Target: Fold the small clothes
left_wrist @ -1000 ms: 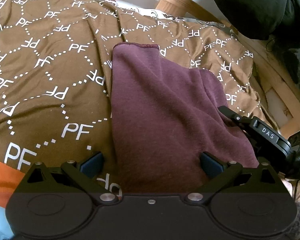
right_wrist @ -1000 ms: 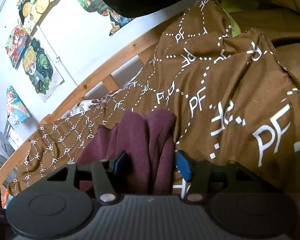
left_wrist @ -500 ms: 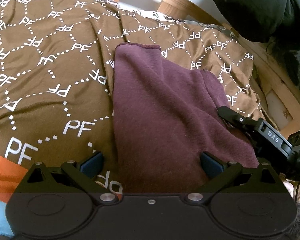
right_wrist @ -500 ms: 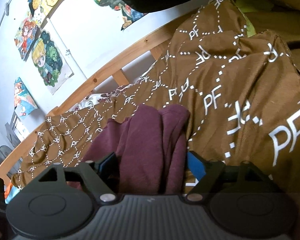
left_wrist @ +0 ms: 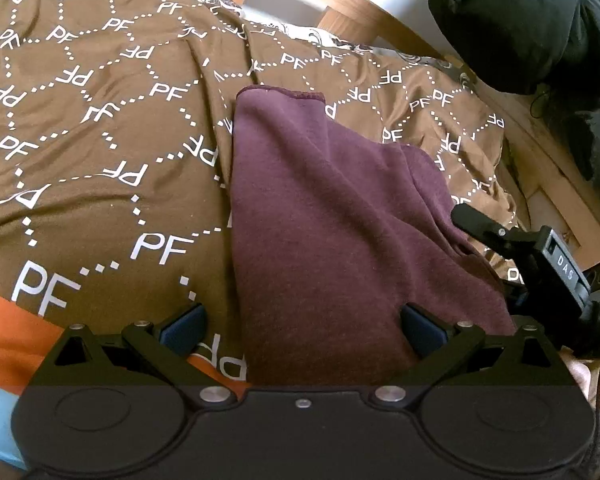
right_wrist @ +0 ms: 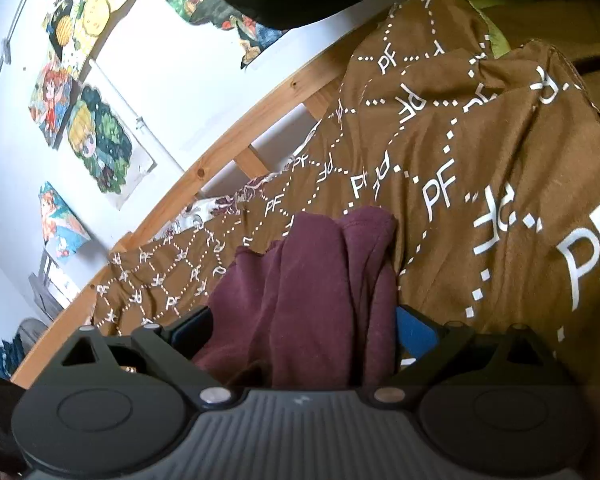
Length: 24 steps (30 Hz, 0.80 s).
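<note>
A maroon garment (left_wrist: 332, 216) lies folded lengthwise on the brown bedspread (left_wrist: 100, 168) printed with white letters. My left gripper (left_wrist: 302, 328) stands open at the garment's near end, the cloth lying between its blue pads untouched. My right gripper (right_wrist: 303, 334) sits at the garment's right edge, and its jaws are opening. The bunched maroon cloth (right_wrist: 316, 280) still lies between them, and the pads stand off it on both sides. One of the right gripper's black fingers (left_wrist: 476, 222) shows beside the cloth in the left wrist view.
A wooden bed rail (right_wrist: 220, 160) runs along the far side under a white wall with posters (right_wrist: 96, 140). A black padded jacket (left_wrist: 520, 20) hangs at the far right. An orange and light-blue band (left_wrist: 8, 340) edges the bedspread near me.
The right gripper's jaws have spread from close around the bunched cloth to wide apart, letting it go. The left gripper stays open and still.
</note>
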{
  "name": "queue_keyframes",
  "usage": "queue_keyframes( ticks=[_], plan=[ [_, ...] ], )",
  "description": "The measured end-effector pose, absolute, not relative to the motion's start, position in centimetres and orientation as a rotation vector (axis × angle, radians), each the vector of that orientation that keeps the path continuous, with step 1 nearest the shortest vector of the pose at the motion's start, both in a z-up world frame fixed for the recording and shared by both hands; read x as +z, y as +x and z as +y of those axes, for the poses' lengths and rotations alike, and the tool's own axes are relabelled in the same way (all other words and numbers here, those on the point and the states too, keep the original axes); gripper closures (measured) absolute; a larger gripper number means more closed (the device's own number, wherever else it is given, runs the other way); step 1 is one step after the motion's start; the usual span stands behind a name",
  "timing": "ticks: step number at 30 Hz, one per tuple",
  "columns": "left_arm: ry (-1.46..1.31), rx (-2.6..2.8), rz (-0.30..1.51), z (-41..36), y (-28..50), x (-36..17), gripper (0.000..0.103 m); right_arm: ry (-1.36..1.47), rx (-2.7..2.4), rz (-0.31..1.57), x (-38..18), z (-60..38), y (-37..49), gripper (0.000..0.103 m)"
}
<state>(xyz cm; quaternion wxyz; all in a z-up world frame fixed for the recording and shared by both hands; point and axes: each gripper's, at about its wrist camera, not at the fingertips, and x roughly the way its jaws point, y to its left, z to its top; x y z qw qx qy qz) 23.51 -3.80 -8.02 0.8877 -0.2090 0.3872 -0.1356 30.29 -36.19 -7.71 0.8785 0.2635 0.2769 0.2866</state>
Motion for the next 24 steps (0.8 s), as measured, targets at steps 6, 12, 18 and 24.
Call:
queue_keyframes(
  ticks=[6,12,18,24],
  plan=[
    [-0.432,-0.283,0.807,-3.82,23.6,-8.0,0.001,0.527,0.602,0.571,-7.79,-35.89,30.24,0.003],
    [-0.431,-0.282,0.806,-3.87,23.61,-8.02,0.001,0.534,0.537,0.587,-8.04,-36.29,30.33,0.026],
    [-0.43,-0.28,0.804,-3.88,23.61,-8.04,0.001,0.509,0.527,0.583,-8.24,-36.15,30.19,0.028],
    [-0.425,-0.271,0.804,-4.07,23.55,-8.05,0.001,0.49,0.52,0.571,-8.37,-35.74,29.92,0.027]
  ],
)
